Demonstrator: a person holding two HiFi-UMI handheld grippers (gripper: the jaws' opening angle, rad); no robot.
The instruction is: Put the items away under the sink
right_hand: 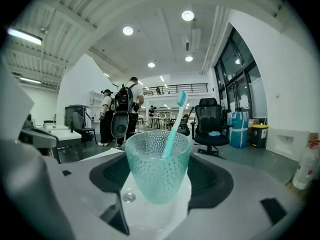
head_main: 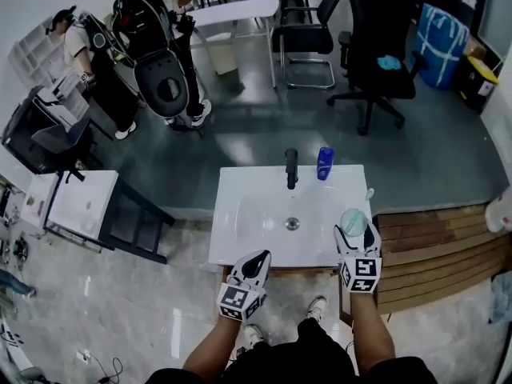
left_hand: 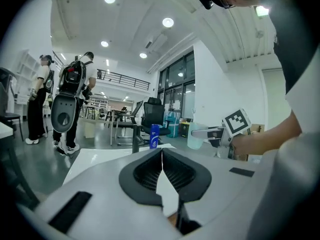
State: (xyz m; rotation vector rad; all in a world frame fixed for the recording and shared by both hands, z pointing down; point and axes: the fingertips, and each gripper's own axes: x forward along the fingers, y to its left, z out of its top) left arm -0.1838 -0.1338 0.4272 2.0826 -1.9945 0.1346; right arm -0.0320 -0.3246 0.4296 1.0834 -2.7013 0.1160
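A teal dotted plastic cup (right_hand: 157, 166) with a teal toothbrush (right_hand: 173, 124) standing in it is held upright between my right gripper's jaws. My right gripper (head_main: 354, 235) is shut on the cup (head_main: 353, 221) over the right side of the white sink (head_main: 240, 214). A blue bottle (head_main: 324, 163) stands at the sink's back edge, right of the black faucet (head_main: 291, 168). My left gripper (head_main: 256, 258) hovers at the sink's front edge with its jaws shut and nothing between them (left_hand: 161, 153). The left gripper view also shows the blue bottle (left_hand: 154, 136) and the held cup (left_hand: 195, 136).
Wooden steps (head_main: 436, 250) lie right of the sink, with a white bottle (head_main: 500, 210) at their far end. A white side table on a black frame (head_main: 76, 206) stands to the left. Black office chairs (head_main: 380, 46) and two people (head_main: 156, 46) are behind the sink.
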